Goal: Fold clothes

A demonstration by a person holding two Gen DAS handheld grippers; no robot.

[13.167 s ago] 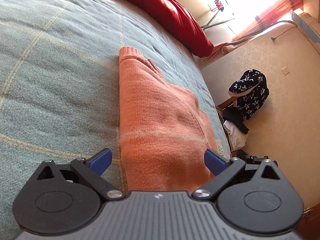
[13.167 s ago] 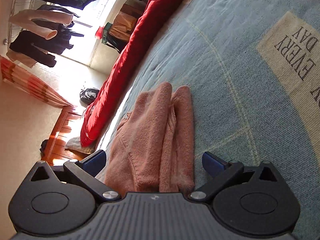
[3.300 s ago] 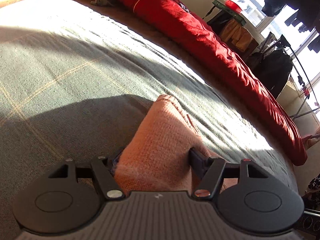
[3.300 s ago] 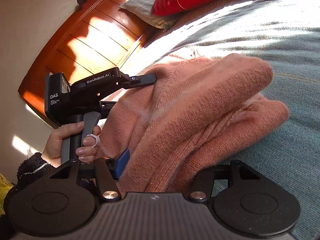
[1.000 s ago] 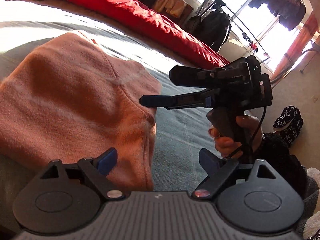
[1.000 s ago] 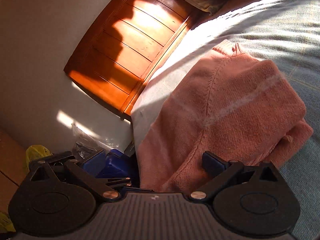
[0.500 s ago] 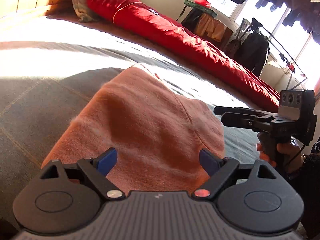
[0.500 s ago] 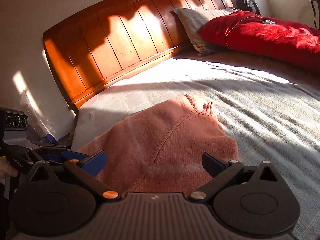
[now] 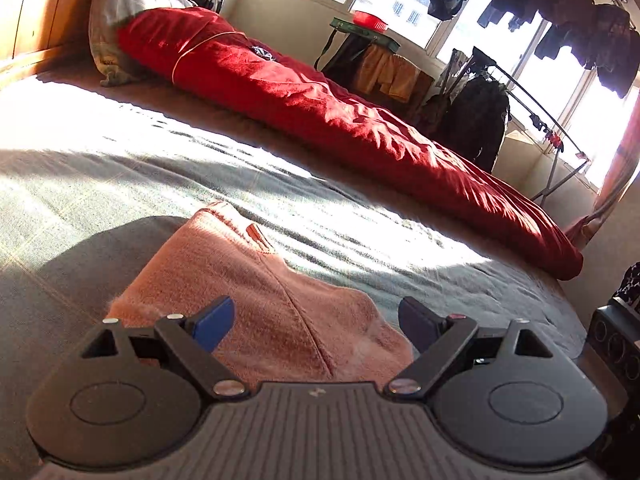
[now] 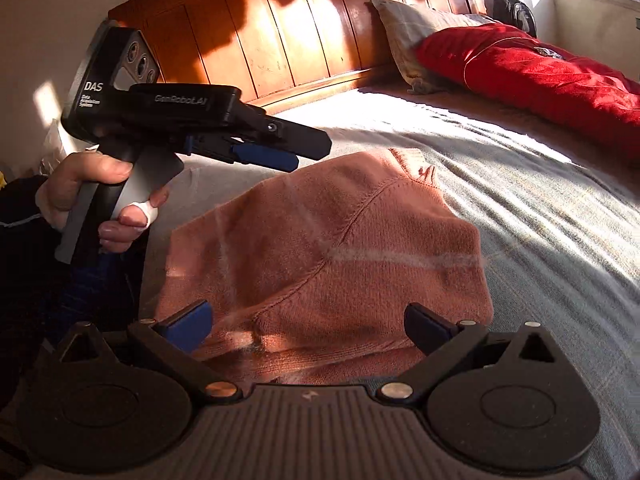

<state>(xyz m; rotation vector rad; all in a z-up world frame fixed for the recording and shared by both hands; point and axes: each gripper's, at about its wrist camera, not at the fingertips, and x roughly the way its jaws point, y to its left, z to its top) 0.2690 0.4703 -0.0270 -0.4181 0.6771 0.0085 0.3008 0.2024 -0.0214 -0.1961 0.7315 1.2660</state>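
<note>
Item one: your folded pink sweater (image 10: pixel 328 256), lying flat on the grey-green bedspread (image 10: pixel 540 208) near the bed's side edge, on the headboard end. A pale fuzzy stripe crosses its top layer. All places below are given from this sweater.

Item two: your left gripper (image 9: pixel 316 322), just short of the sweater's near edge, jaws wide, blue pads apart with nothing pinched. Seen from the right wrist camera, the same tool (image 10: pixel 280 148) hangs above the sweater's left side, clear of the knit. Its housing reads "DAS" with small print beneath that looks like "Data Acquisition System", and "GenRobot.AI" along the top bar. Your left hand (image 10: pixel 104 200) grips the handle; a white band sits on one finger.

Item three: your right gripper (image 10: pixel 306 330), also at the sweater's near edge, jaws wide, holding nothing.

Item four: wooden headboard (image 10: pixel 280 40), beyond the sweater. A pale pillow (image 10: pixel 408 40) and a red duvet (image 9: pixel 340 112) lie on its far side. Writing on the duvet's patch is too small to read.
</note>
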